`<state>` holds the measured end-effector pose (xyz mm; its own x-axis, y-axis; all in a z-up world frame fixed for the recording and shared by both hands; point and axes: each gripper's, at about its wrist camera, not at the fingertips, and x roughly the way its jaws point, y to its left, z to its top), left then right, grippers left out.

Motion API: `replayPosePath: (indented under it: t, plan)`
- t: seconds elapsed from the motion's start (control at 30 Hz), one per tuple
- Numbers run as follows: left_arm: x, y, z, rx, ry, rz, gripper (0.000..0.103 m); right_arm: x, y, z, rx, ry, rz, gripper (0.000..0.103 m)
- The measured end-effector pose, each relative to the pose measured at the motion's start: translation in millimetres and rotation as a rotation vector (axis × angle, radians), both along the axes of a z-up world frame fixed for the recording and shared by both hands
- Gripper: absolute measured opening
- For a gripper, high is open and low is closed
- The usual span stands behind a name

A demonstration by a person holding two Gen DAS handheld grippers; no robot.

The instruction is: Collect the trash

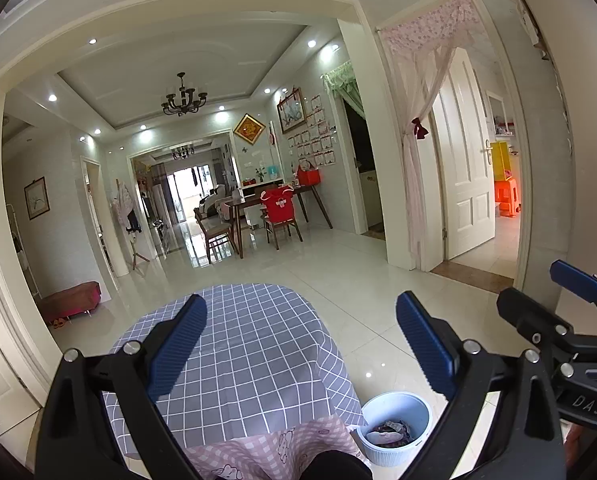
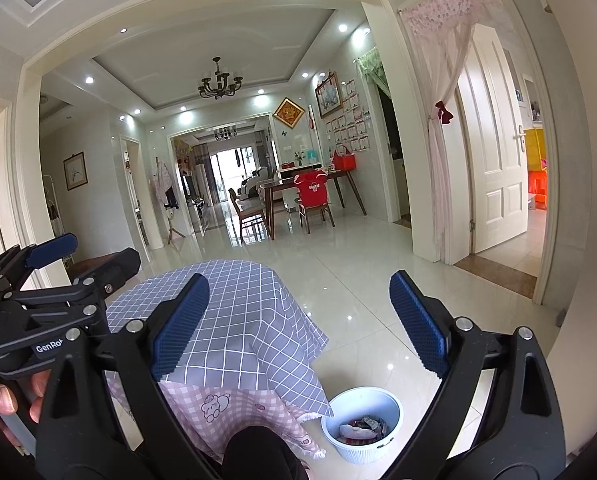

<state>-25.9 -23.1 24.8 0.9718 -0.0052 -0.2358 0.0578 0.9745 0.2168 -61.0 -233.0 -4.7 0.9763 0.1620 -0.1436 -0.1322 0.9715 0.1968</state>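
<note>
Trash (image 2: 361, 427) fills bin (image 2: 394, 404) — beside draped table (image 2: 234, 304).

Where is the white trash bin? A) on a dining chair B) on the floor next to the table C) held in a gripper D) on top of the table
B: the white bin, with wrappers inside, stands on the tiled floor beside the cloth-covered table, and both grippers are open and empty.
</note>
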Motion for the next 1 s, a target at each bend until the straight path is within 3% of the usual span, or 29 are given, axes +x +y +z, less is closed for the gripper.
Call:
replayPosePath:
  t: [1.0]
  plan:
    - [2.0, -1.0, -1.4, 0.004, 0.004, -0.005, 0.094, 0.2, -2.1, 3.2, 0.000, 0.006, 0.001, 0.091]
